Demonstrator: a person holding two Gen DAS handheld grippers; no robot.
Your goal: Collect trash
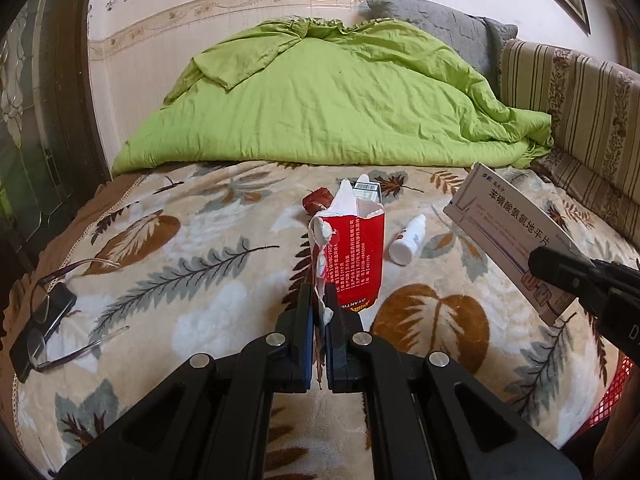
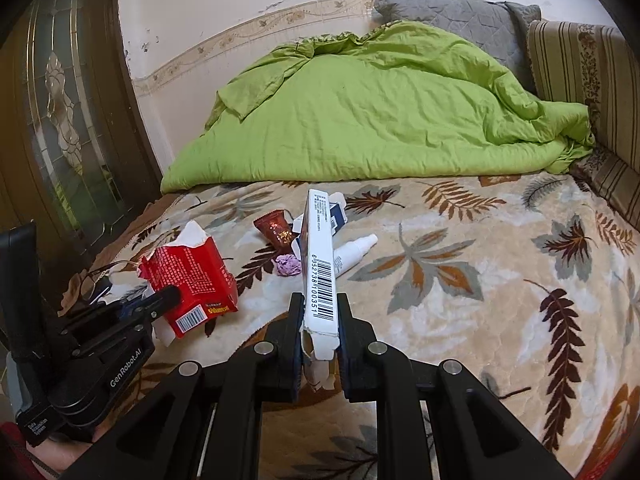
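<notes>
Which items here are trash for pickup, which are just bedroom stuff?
Trash: torn red carton in left gripper; white medicine box in right gripper; brown snack wrapper; purple paper wad; blue-and-white box; probably the small white bottle.
Not trash: eyeglasses; green quilt; grey pillow.

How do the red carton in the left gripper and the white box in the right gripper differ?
The red carton is short, wide and red with white print; the white box is long, slim and white with a barcode. The red carton's far end is torn ragged; the white box's far end looks intact. Both are empty-looking cardboard packs, each clamped at one end: carton by the left gripper, box by the right gripper.
</notes>
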